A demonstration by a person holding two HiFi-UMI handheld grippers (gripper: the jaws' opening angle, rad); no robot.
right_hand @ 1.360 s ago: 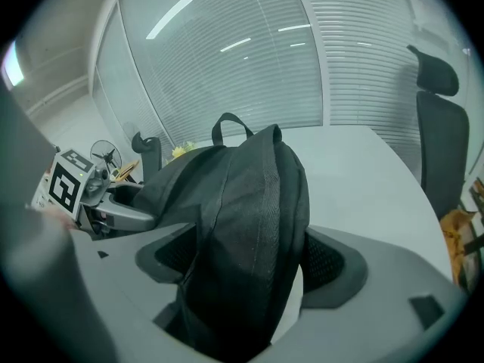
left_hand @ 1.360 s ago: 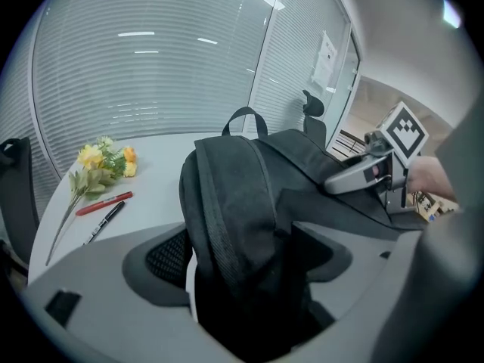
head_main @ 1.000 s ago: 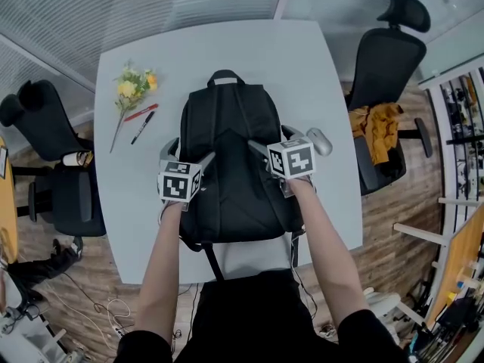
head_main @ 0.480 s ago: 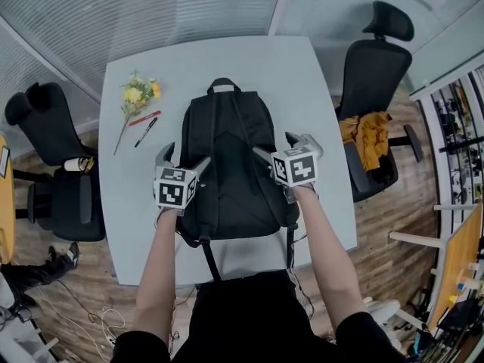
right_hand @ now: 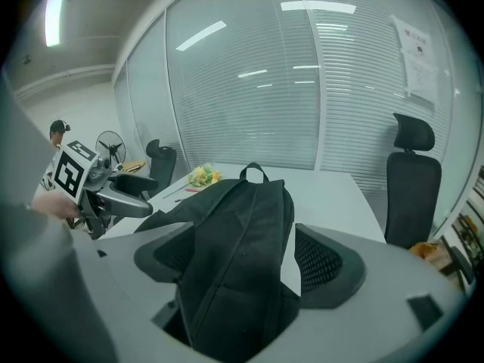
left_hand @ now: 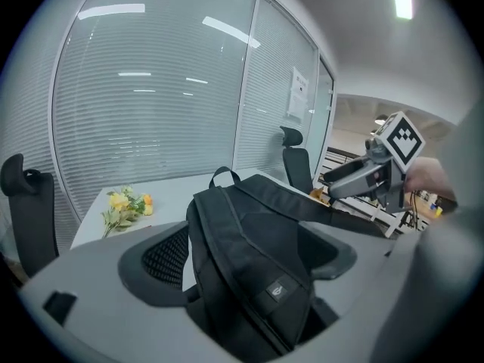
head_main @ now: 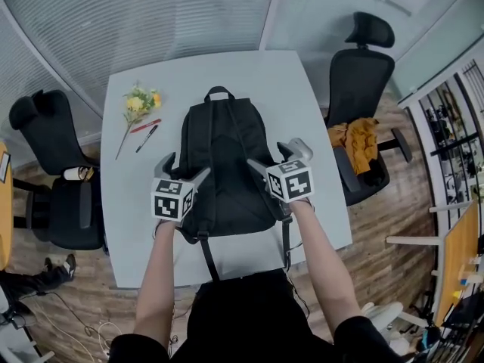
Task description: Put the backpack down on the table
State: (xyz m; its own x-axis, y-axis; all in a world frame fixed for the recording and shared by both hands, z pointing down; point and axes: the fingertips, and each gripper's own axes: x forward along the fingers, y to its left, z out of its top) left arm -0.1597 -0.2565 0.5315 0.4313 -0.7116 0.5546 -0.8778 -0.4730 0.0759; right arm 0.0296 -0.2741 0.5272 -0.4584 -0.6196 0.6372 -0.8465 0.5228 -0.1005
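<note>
On the tabletop [head_main: 302, 104] lies the backpack [head_main: 227, 150]; left gripper [head_main: 187, 165] fingers stand apart; right gripper [head_main: 272, 157] fingers, just closing slightly, are apart with it between them.

The head camera looks steeply down from high above the black fabric backpack [head_main: 227, 165], taking in the whole pale grey bench [head_main: 302, 104] under it. Cameras on the left gripper [head_main: 185, 166] and right gripper [head_main: 268, 157] sit low and close at the backpack's near end, facing along their dark fingers [left_hand: 162, 259] toward the slatted glass wall [left_hand: 151, 112] beyond it; all views share the backpack and the yellow flower bunch [head_main: 136, 100] beside it.
</note>
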